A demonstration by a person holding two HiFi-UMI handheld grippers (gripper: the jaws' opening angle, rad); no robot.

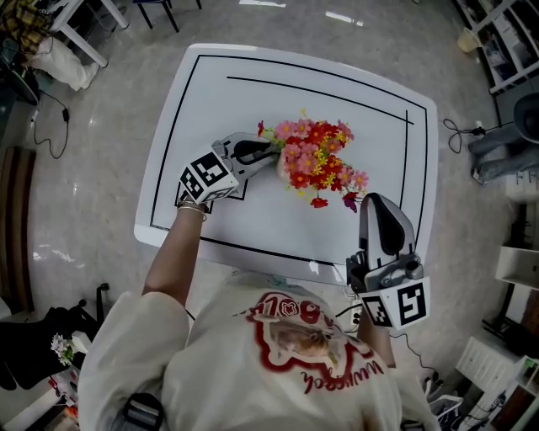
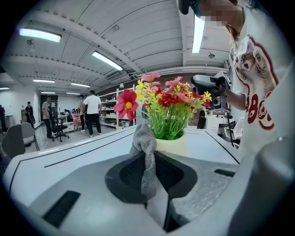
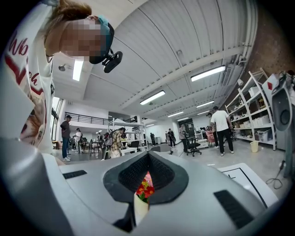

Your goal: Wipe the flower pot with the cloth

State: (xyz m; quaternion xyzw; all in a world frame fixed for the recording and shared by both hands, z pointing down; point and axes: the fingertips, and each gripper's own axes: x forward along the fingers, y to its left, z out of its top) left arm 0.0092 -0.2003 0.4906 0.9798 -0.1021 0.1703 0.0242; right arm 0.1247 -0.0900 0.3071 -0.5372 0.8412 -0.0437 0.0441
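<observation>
A cream flower pot [image 2: 171, 144] with red, pink and yellow flowers [image 1: 318, 162] stands near the middle of the white table [image 1: 253, 223]. My left gripper [image 1: 269, 152] comes in from the pot's left and is shut on a grey knitted cloth [image 2: 144, 150]. The cloth sticks up between the jaws, right at the pot's side; whether it touches I cannot tell. My right gripper [image 1: 374, 202] hovers in front and to the right of the flowers, shut and empty. In the right gripper view the flowers [image 3: 144, 186] and pot [image 3: 140, 206] show through the slit below its closed jaws [image 3: 147, 156].
Black lines frame the tabletop [image 1: 408, 160]. Chair legs [image 1: 160, 13] and a white bench [image 1: 80, 29] stand beyond the table's far left corner. Cables [image 1: 459, 130] lie on the floor at right, next to shelving [image 1: 505, 50]. Several people stand far off in the room [image 2: 92, 113].
</observation>
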